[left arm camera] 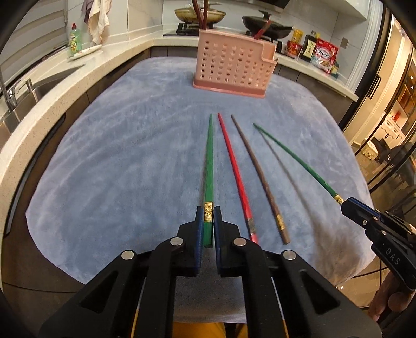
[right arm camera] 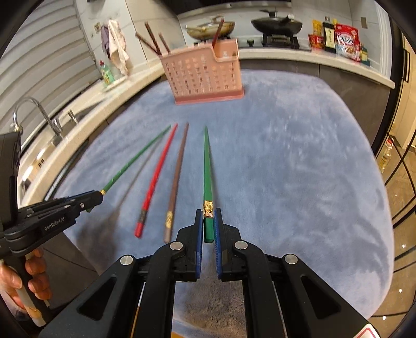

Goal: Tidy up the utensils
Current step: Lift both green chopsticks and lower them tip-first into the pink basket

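My left gripper [left arm camera: 208, 212] is shut on the thick end of a green chopstick [left arm camera: 208, 166], held above the blue cloth. My right gripper [right arm camera: 208, 213] is shut on a second green chopstick [right arm camera: 207, 169], also lifted; it shows in the left wrist view [left arm camera: 299, 161] with the right gripper [left arm camera: 347, 204]. The left gripper shows in the right wrist view [right arm camera: 96, 199] with its chopstick [right arm camera: 135, 161]. A red chopstick [left arm camera: 235, 171] and a brown chopstick [left arm camera: 260, 176] lie on the cloth between them. The pink perforated utensil holder [left arm camera: 231, 66] stands ahead with several chopsticks in it.
The blue fleece cloth [left arm camera: 117, 156] covers the table. A sink and faucet [right arm camera: 39, 117] run along the left counter, with a green dish soap bottle [left arm camera: 75, 39]. Pans on a stove [right arm camera: 275, 24] and food packages [right arm camera: 343, 39] stand at the back.
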The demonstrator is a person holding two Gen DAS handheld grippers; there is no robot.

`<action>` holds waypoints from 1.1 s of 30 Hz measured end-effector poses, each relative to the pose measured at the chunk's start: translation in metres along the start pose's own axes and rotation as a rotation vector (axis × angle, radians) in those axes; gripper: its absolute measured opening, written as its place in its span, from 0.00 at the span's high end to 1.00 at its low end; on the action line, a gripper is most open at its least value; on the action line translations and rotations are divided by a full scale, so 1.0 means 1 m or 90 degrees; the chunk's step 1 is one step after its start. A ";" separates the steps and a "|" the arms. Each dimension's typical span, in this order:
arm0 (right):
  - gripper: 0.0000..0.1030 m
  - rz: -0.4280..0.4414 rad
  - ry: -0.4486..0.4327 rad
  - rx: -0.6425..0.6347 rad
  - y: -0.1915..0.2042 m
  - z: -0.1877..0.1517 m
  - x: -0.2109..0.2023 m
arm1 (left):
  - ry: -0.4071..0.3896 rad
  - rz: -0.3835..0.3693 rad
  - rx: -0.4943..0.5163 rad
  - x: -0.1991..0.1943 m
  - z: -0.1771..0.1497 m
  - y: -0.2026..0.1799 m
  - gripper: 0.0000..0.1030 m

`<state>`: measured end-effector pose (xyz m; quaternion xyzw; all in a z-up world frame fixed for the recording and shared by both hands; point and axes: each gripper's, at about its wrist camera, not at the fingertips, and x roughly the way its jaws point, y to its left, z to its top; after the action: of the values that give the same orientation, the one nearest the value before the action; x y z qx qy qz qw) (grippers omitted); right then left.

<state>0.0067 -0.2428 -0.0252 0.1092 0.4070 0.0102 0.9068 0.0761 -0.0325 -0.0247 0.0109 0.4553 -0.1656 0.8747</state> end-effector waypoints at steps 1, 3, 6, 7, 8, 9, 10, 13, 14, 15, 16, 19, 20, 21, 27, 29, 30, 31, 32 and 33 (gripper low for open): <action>0.93 0.002 -0.011 0.003 0.000 0.006 -0.006 | -0.009 -0.004 -0.003 -0.005 0.005 0.000 0.93; 0.93 0.005 -0.028 0.006 -0.002 0.017 -0.014 | -0.024 -0.007 -0.006 -0.014 0.014 0.000 0.93; 0.93 0.006 -0.057 0.008 -0.003 0.035 -0.026 | -0.048 -0.011 -0.009 -0.027 0.030 0.000 0.93; 0.93 0.007 -0.069 0.009 -0.004 0.043 -0.031 | -0.055 -0.012 -0.009 -0.030 0.035 0.000 0.93; 0.93 0.009 -0.079 0.009 -0.004 0.049 -0.034 | -0.064 -0.013 -0.010 -0.035 0.041 0.001 0.93; 0.93 0.009 -0.086 0.008 -0.004 0.054 -0.037 | -0.072 -0.014 -0.011 -0.038 0.046 0.001 0.93; 0.93 0.008 -0.099 0.006 -0.004 0.062 -0.041 | -0.078 -0.015 -0.011 -0.041 0.052 0.001 0.93; 0.93 0.010 -0.127 0.003 -0.003 0.081 -0.048 | -0.106 -0.014 -0.011 -0.050 0.071 0.001 0.93; 0.93 0.011 -0.135 0.003 -0.003 0.087 -0.050 | -0.113 -0.014 -0.011 -0.053 0.077 0.001 0.93; 0.93 0.011 -0.144 0.003 -0.004 0.094 -0.051 | -0.119 -0.012 -0.011 -0.054 0.082 0.001 0.93; 0.93 0.011 -0.150 0.004 -0.005 0.100 -0.051 | -0.124 -0.011 -0.011 -0.055 0.087 0.001 0.93; 0.93 0.012 -0.165 0.007 -0.006 0.116 -0.051 | -0.141 -0.009 -0.010 -0.058 0.104 0.000 0.93; 0.93 0.011 -0.170 0.007 -0.006 0.120 -0.051 | -0.148 -0.007 -0.009 -0.059 0.111 -0.001 0.93; 0.93 0.009 -0.176 0.007 -0.006 0.127 -0.051 | -0.154 -0.005 -0.007 -0.059 0.117 -0.002 0.93; 0.93 0.011 -0.204 0.011 -0.008 0.155 -0.054 | -0.186 0.003 -0.004 -0.062 0.156 -0.005 0.93; 0.93 0.015 -0.214 0.010 -0.009 0.165 -0.056 | -0.198 0.002 -0.003 -0.063 0.169 -0.006 0.93; 0.93 0.019 -0.220 0.009 -0.009 0.171 -0.057 | -0.203 0.001 -0.002 -0.064 0.175 -0.006 0.93; 0.93 0.022 -0.225 0.010 -0.009 0.175 -0.058 | -0.207 -0.002 -0.002 -0.065 0.180 -0.007 0.93; 0.93 0.025 -0.230 0.011 -0.009 0.180 -0.058 | -0.215 -0.007 -0.002 -0.067 0.189 -0.008 0.93; 0.93 0.031 -0.236 0.013 -0.009 0.186 -0.059 | -0.219 -0.010 -0.001 -0.068 0.194 -0.009 0.93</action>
<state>0.1041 -0.2933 0.1368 0.1279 0.2301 0.0074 0.9647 0.1907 -0.0545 0.1444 -0.0221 0.2990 -0.1712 0.9385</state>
